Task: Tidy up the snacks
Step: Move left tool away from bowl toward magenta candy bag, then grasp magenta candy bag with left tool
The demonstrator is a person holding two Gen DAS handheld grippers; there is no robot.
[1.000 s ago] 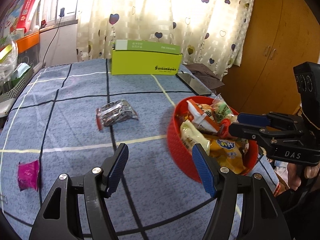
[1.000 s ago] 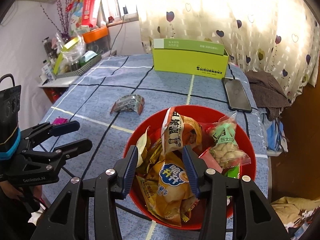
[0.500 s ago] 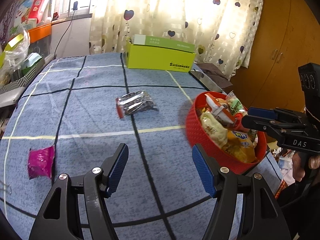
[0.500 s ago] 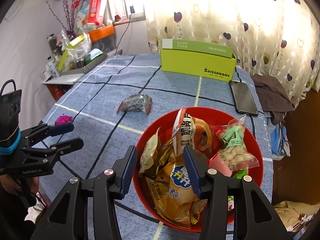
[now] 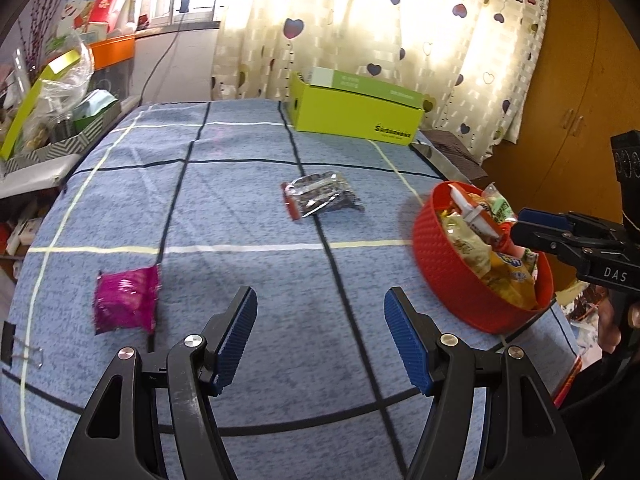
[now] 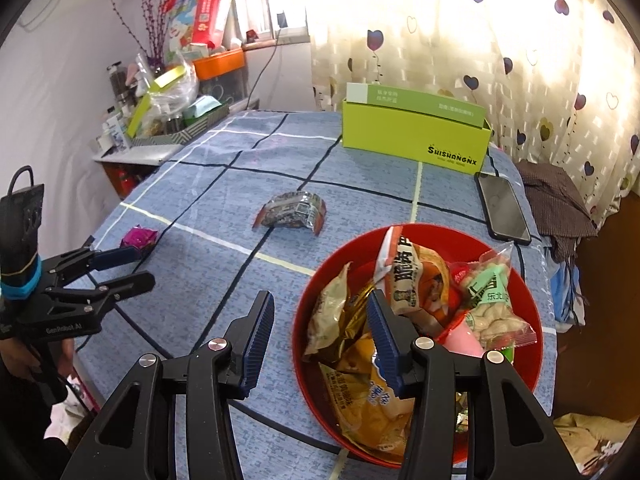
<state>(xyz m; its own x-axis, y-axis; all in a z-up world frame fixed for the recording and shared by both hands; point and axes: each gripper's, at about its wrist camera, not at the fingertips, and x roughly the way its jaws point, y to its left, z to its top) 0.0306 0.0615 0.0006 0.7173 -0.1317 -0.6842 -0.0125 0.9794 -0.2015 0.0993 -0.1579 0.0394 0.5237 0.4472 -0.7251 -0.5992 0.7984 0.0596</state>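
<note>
From the left wrist camera, the left gripper [image 5: 320,336] hangs over the blue checked tablecloth [image 5: 240,208] with its jaws spread wide and nothing between them. Bare cloth lies straight ahead of the blue pads. Ahead and to its left, near the left finger, lies a magenta snack packet [image 5: 125,305], close to the table's left edge where the cloth curves away. Further ahead and slightly right lies a silver snack packet [image 5: 320,197], flat on the cloth with open cloth on every side. To the gripper's right stands the red bowl [image 5: 452,276], heaped with snack bags and set near the table's right edge. The right gripper [image 5: 520,226] reaches in above the bowl's far rim; from this angle I cannot tell how far apart its fingers are. At the far end a lime green box [image 5: 352,114] stands just before the heart-print curtain [image 5: 400,40].

From the right wrist camera, the right gripper [image 6: 320,336] is open and empty, its right finger above the near-left part of the red bowl [image 6: 340,256], its left finger over bare cloth beside the rim. The bowl's near wall reaches almost to the table's near edge. Ahead and left lies the silver snack packet [image 6: 291,212], well apart from the bowl. Far left, the left gripper [image 6: 120,268] is open, and the magenta snack packet [image 6: 139,237] lies just beyond its tips near the table edge. A black phone [image 6: 503,207] lies ahead and right, beyond the bowl by the right edge, with the lime green box [image 6: 416,138] behind it.
</note>
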